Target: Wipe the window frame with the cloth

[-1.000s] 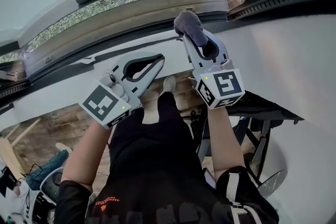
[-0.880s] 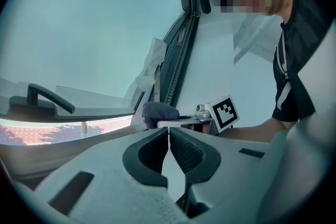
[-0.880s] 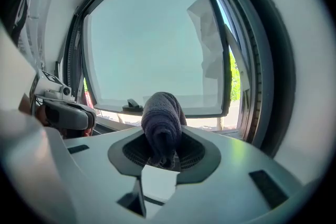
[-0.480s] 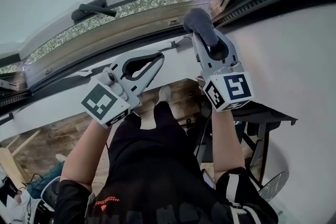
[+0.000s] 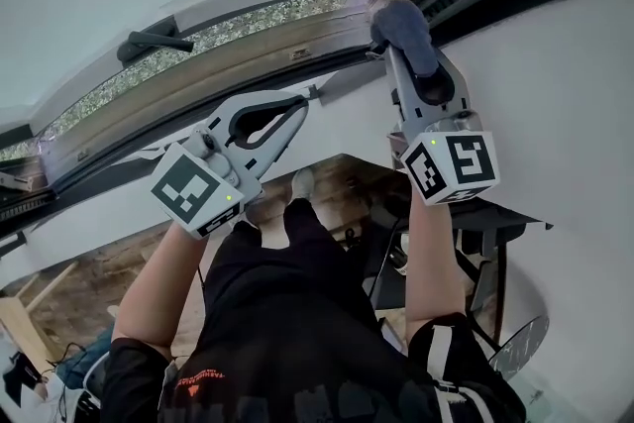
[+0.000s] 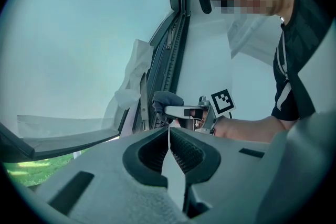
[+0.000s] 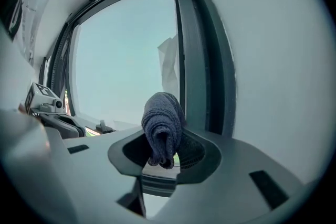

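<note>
My right gripper (image 5: 404, 33) is shut on a folded dark blue-grey cloth (image 5: 400, 19), which bulges out past the jaws (image 7: 163, 122). In the head view the cloth presses against the dark window frame (image 5: 297, 64) near its right corner. The right gripper view shows the frame's vertical dark bar (image 7: 197, 60) just behind the cloth. My left gripper (image 5: 300, 108) is shut and holds nothing; it hovers in front of the white sill, left of the right gripper. In the left gripper view its jaws meet (image 6: 169, 131), with the cloth (image 6: 167, 99) and the right gripper (image 6: 184, 111) beyond.
A black window handle (image 5: 151, 42) sits on the sash at the upper left. A crumpled white sheet (image 6: 131, 78) hangs by the frame's corner. Below are the person's legs, a wooden floor (image 5: 74, 272) and a black stand (image 5: 485, 243) at the right.
The right gripper with the cloth has slid rightward and upward along the frame towards the corner. The left gripper has stayed near the same spot, still shut.
</note>
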`<state>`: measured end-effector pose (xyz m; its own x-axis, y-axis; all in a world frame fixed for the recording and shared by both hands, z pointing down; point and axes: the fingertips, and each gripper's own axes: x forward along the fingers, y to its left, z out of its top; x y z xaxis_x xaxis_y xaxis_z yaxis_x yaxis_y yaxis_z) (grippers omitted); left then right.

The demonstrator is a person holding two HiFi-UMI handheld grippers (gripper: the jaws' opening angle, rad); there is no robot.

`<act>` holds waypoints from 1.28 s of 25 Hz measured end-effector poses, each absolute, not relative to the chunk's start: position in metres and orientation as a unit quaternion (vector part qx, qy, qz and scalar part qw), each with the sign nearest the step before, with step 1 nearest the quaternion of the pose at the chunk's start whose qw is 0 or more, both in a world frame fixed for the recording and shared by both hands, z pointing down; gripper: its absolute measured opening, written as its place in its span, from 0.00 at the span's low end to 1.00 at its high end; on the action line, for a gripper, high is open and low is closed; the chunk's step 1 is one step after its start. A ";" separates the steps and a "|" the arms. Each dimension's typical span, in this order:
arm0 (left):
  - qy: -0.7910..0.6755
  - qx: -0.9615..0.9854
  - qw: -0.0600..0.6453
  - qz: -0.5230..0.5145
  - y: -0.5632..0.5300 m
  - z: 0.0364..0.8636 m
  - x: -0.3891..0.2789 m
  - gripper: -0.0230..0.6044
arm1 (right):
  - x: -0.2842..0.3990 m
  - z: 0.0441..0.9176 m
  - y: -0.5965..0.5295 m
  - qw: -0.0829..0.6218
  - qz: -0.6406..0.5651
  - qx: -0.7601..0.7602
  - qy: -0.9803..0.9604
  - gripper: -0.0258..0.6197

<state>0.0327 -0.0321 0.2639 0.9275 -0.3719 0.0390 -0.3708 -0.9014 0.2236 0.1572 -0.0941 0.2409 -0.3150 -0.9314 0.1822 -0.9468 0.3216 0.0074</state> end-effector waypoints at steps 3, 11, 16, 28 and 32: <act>-0.184 0.977 0.111 -0.005 -0.034 0.260 0.041 0.08 | 0.161 0.236 -0.094 0.079 0.046 0.579 -0.810 0.21; -0.173 0.979 0.110 -0.003 -0.036 0.262 0.055 0.08 | 0.165 0.239 -0.095 0.078 0.052 0.576 -0.812 0.21; -0.172 0.978 0.114 0.001 -0.038 0.265 0.057 0.08 | 0.167 0.241 -0.098 0.073 0.061 0.574 -0.813 0.21; -0.170 0.977 0.130 0.013 -0.037 0.283 0.059 0.08 | 0.170 0.276 -0.098 0.084 0.089 0.576 -0.809 0.21; -0.171 0.976 0.135 0.017 -0.035 0.286 0.059 0.08 | 0.171 0.288 -0.097 0.090 0.098 0.576 -0.806 0.21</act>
<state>0.0592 -0.0351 0.2864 0.9410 -0.3291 0.0785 -0.3381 -0.9053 0.2573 0.1711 -0.0974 0.2876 -0.3195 -0.9119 0.2577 -0.9471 0.3163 -0.0548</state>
